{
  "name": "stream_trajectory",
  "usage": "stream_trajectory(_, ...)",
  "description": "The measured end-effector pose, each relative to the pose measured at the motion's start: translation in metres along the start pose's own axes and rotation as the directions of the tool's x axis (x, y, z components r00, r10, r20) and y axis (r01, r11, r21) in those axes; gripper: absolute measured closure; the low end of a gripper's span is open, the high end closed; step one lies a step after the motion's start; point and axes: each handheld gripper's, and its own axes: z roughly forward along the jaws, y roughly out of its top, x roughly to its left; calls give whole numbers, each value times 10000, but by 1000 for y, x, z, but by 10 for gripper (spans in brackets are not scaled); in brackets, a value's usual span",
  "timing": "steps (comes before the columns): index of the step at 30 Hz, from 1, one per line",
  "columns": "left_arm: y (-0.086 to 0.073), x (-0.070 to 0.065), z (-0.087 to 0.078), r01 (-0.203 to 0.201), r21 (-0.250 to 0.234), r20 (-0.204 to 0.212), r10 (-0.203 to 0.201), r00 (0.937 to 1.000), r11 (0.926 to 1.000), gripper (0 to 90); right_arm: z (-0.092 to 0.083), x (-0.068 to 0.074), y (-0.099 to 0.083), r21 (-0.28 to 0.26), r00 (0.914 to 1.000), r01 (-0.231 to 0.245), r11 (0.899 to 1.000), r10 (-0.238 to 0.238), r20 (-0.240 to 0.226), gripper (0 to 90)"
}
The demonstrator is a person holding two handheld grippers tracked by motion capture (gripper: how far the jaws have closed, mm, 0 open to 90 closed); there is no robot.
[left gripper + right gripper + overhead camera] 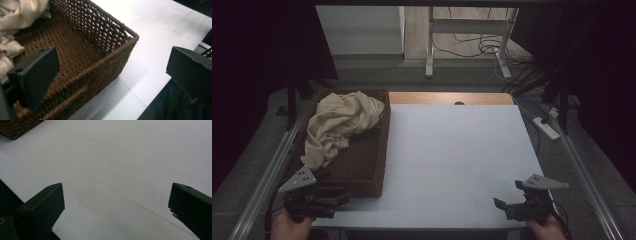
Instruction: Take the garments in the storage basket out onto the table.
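Note:
A brown wicker basket (384,145) stands on the left side of the white table top (457,150). A crumpled beige cloth (339,122) lies in its far half and hangs over its left wall. My left gripper (337,186) hovers at the basket's near right corner, open and holding nothing. In the left gripper view the basket's corner rim (110,57) sits between the spread jaws, with the cloth (15,15) at the upper left. My right gripper (508,194) is open over the table's near right corner. The right gripper view shows bare table (140,150) between its jaws and a basket corner (17,127).
A wooden strip (447,98) runs along the table's far edge. Metal rails (272,170) flank the table on both sides. Beyond it, cables and table legs (429,45) stand on the floor, with a power strip (546,127) at the right.

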Motion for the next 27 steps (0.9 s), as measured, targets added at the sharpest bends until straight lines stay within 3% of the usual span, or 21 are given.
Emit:
stream_trajectory(7,10,7,0,-169,87,-156,171,9997,9998,0,0,-1,0,-17,10000,-54,10000,54,-26,8)
stream_trajectory(11,17,11,1,-381,773,-180,396,9991,9963,0,0,1,0,37,10000,62,10000,-62,12,8)
stream_trajectory(22,28,29,1,-107,530,56,104,9999,9985,0,1,1,1,70,10000,68,10000,-68,4,8)
stream_trajectory(27,37,37,5,229,407,-27,-228,9997,9989,0,2,1,1,141,9999,123,9998,-124,22,8)
